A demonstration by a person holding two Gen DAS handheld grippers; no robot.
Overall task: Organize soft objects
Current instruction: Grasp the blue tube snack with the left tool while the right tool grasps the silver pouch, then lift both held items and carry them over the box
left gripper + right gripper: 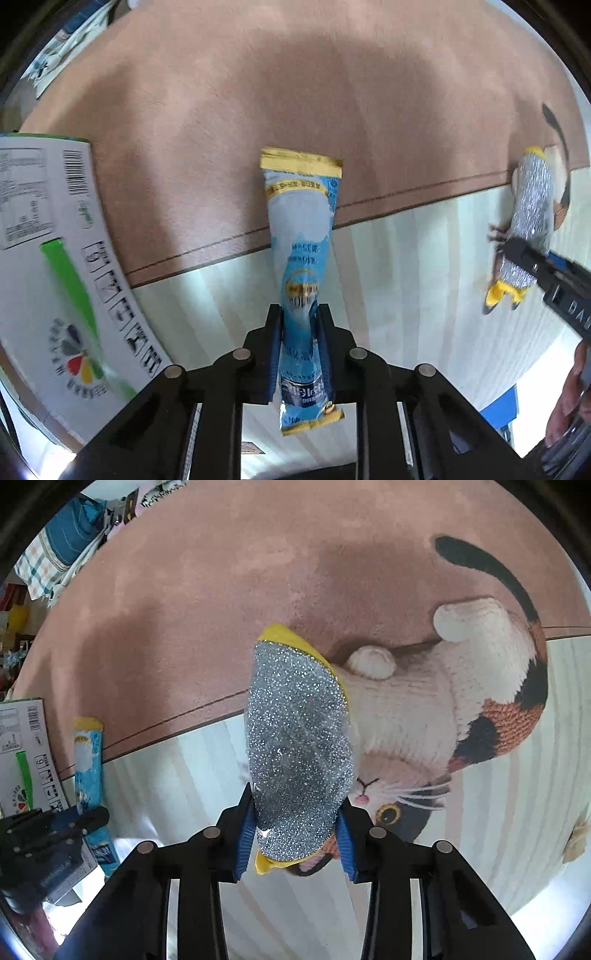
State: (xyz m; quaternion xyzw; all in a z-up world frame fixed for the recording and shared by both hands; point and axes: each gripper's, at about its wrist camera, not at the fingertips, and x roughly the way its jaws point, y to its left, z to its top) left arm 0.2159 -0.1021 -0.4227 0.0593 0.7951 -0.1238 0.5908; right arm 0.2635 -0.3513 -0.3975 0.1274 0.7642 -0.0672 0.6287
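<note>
Closest to me, the left gripper [299, 350] is clamped on a blue sachet [301, 236] near its lower end, so the packet's long axis runs straight on past the fingertips, gold-sealed tip furthest out, lifted over the line where the rug's [229, 122] pink field meets its pale striped part. The right gripper [297, 834] pinches a glittery silver sponge [297, 746] with yellow backing the same way, lengthwise, above the cat picture [461, 720]. Further left, at the rug's edge, stands the white carton [44, 240]; the left hand looks much the nearer to it.
</note>
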